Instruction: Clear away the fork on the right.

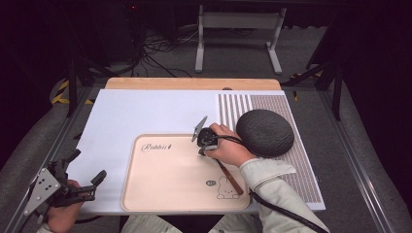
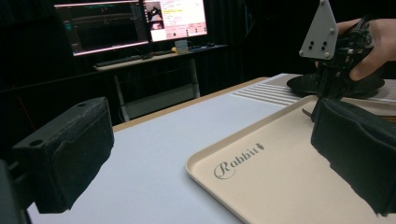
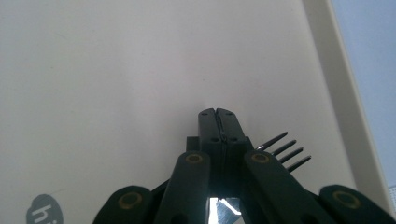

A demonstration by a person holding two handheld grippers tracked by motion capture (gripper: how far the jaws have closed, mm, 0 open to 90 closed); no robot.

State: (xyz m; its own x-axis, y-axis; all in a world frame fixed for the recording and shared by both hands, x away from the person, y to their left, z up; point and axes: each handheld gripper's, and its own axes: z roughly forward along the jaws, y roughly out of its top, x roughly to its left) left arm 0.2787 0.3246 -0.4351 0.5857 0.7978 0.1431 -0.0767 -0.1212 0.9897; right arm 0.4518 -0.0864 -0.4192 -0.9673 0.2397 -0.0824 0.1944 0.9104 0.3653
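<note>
Right gripper pressed together on fork, tines jutting just right of jaws, over cream tray; wooden handle trailing nearward. Left gripper spread, well left, at tray's near-left corner.

A pale wooden tabletop carries a large white mat that covers most of it, striped and dotted along its right side. On the mat lie a beige rectangular plastic tray and, just beside its upper right corner, a dark grey round fabric cushion.
</note>
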